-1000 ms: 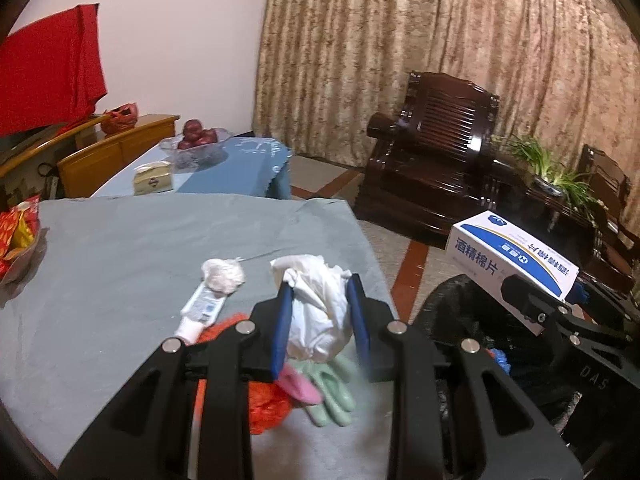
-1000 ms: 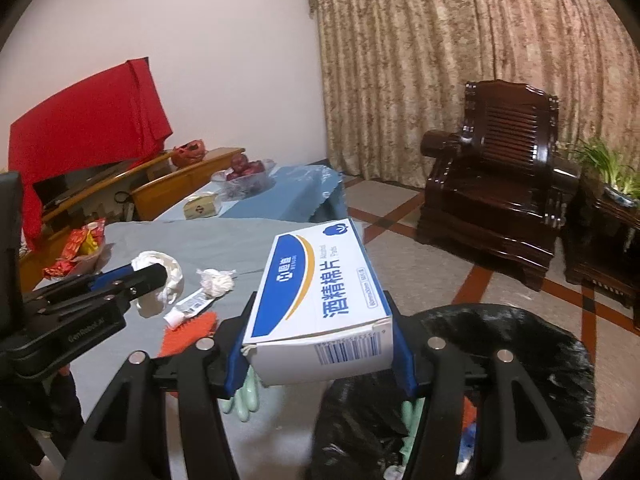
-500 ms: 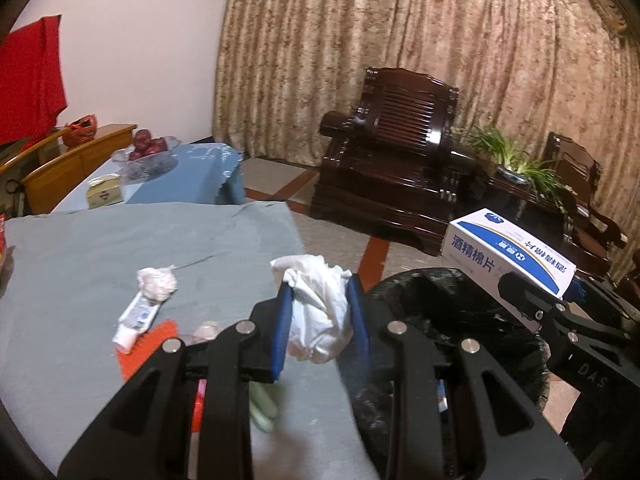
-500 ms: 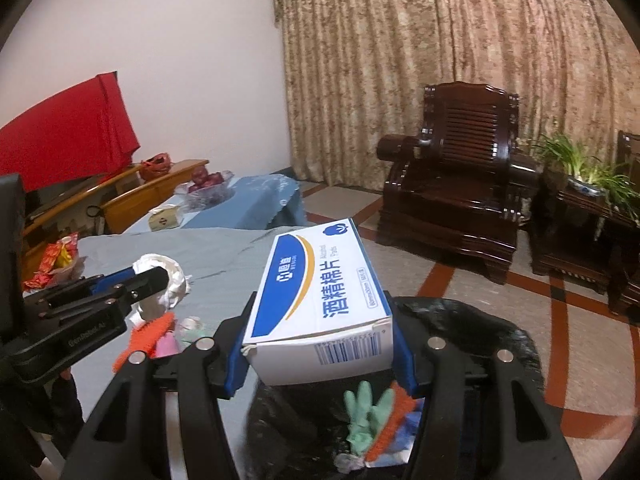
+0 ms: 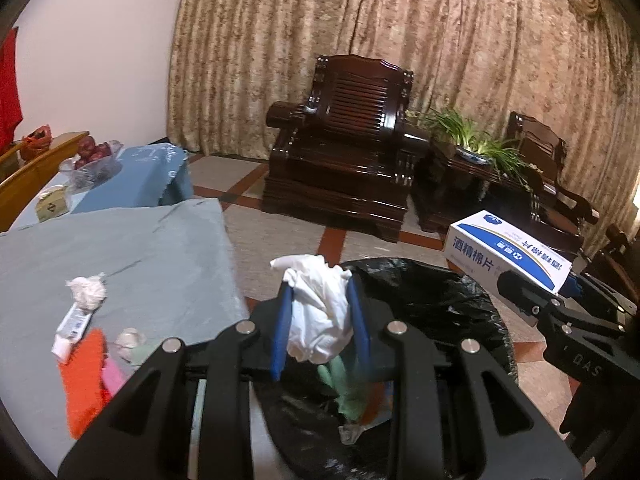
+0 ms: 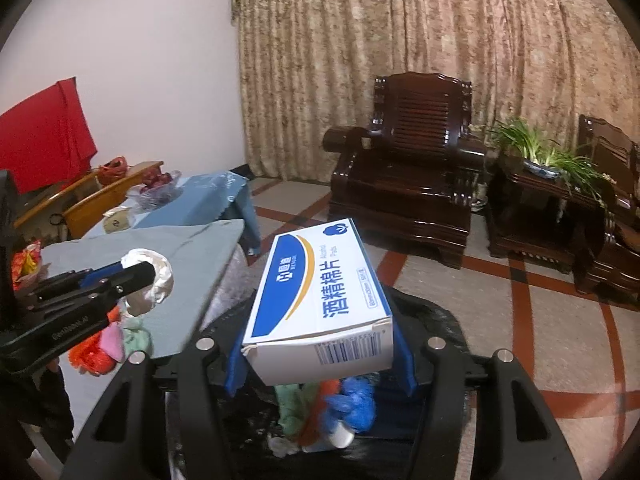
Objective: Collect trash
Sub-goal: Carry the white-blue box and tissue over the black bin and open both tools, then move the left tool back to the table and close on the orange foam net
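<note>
Pinching a crumpled white wad point(image 5: 318, 316) between its blue pads, the left gripper point(image 5: 319, 330) hangs over the near left rim of the black trash bag point(image 5: 436, 300); the wad bulges out above the fingertips. To the right, the right gripper point(image 6: 318, 354) clamps a blue-and-white carton point(image 6: 320, 280) by its two long sides, barcode end toward the camera, and holds it tilted above the bag's open mouth. From the left wrist view the same carton point(image 5: 508, 256) shows at the far right edge of the bag, gripped by black fingers.

Inside the bag lie a pale green glove point(image 6: 292, 400), something orange and a blue crumpled piece point(image 6: 354, 400).

Left of the bag stands the table with the grey cloth point(image 5: 120, 248). Near its edge lie a white tissue ball point(image 5: 86, 292), a small white tube point(image 5: 70, 326) touching it on the near side, an orange mesh piece point(image 5: 84, 384) and a pink scrap beside it.

Farther back on the left is a blue-covered table point(image 5: 136, 180) with a glass bowl of red fruit point(image 5: 92, 156). Across the tiled floor stands a dark wooden armchair point(image 5: 344, 160), with a potted green plant point(image 5: 476, 140) on a side table to its right, all before beige curtains.
</note>
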`<action>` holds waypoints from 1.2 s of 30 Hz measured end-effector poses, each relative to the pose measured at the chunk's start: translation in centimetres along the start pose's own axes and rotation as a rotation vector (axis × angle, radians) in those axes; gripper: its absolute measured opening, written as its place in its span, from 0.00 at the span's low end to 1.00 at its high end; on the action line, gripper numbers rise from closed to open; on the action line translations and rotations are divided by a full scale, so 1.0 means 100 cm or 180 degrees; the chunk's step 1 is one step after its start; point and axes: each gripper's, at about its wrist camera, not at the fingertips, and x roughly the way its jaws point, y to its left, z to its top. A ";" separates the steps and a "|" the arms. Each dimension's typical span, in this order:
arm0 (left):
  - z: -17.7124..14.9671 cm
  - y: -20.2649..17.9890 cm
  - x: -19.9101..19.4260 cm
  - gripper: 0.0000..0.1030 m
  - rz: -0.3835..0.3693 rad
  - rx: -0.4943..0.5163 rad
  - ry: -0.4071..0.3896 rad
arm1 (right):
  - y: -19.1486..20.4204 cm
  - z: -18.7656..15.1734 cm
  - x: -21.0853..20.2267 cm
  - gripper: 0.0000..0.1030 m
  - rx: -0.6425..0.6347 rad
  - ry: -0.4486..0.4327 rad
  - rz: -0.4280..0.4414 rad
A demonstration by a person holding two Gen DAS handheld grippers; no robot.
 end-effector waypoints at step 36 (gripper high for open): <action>-0.022 0.039 -0.002 0.90 0.0383 -0.0127 0.0091 | -0.016 -0.022 0.020 0.94 0.0147 0.0178 -0.0019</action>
